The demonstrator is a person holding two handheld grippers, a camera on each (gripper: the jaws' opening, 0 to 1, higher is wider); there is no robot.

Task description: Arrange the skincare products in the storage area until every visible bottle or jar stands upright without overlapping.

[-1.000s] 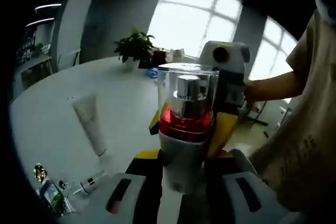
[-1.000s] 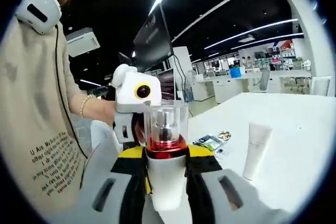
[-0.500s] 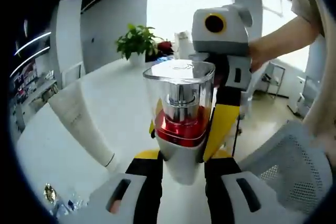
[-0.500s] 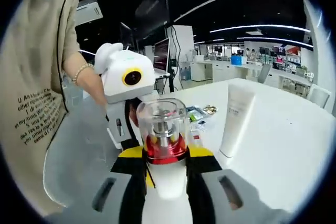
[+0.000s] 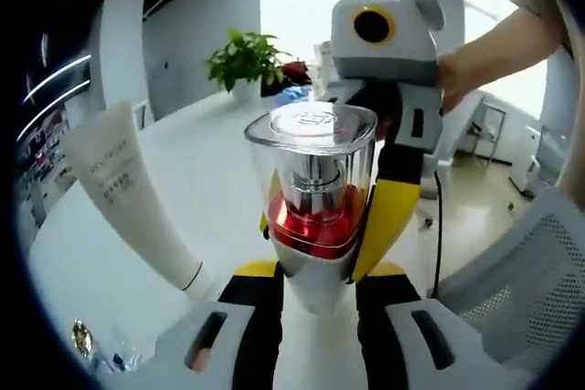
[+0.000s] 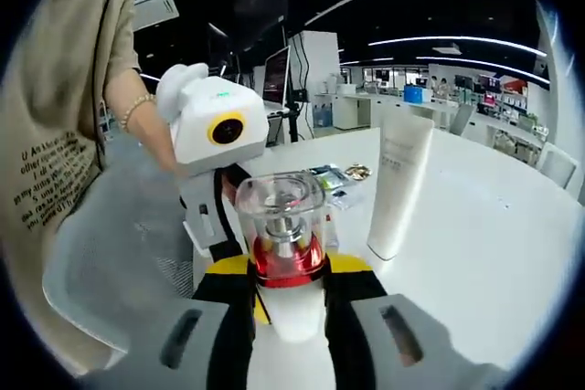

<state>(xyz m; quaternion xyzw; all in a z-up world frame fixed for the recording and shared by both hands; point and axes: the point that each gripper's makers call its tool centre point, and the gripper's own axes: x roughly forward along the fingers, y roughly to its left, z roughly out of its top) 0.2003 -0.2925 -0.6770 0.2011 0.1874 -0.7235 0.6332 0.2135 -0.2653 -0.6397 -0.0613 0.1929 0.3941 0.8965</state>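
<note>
A skincare bottle [image 5: 311, 180] with a white base, red band, silver pump and clear cap is held upright above the white table [image 5: 210, 162]. My left gripper [image 5: 315, 276] is shut on its base. My right gripper [image 5: 331, 226] grips the same bottle from the far side with yellow-tipped fingers [image 5: 388, 216]. In the right gripper view the bottle [image 6: 281, 226] sits between the jaws of my right gripper [image 6: 288, 273], with my left gripper [image 6: 247, 226] behind it. A white tube [image 5: 137, 198] stands cap-down on the table, also seen as the tube [image 6: 398, 184] just right of the bottle.
Small sachets [image 6: 334, 178] lie on the table [image 6: 475, 253] behind the bottle, and a few packets [image 5: 87, 340] near its edge. A potted plant [image 5: 242, 61] stands at the far side. A grey mesh chair [image 5: 521, 289] is beside the table. A person's hand [image 5: 475, 52] holds the right gripper.
Both views have come lower and closer to the table, so the white tube looms larger beside the bottle. The bottle stays gripped by both grippers.
</note>
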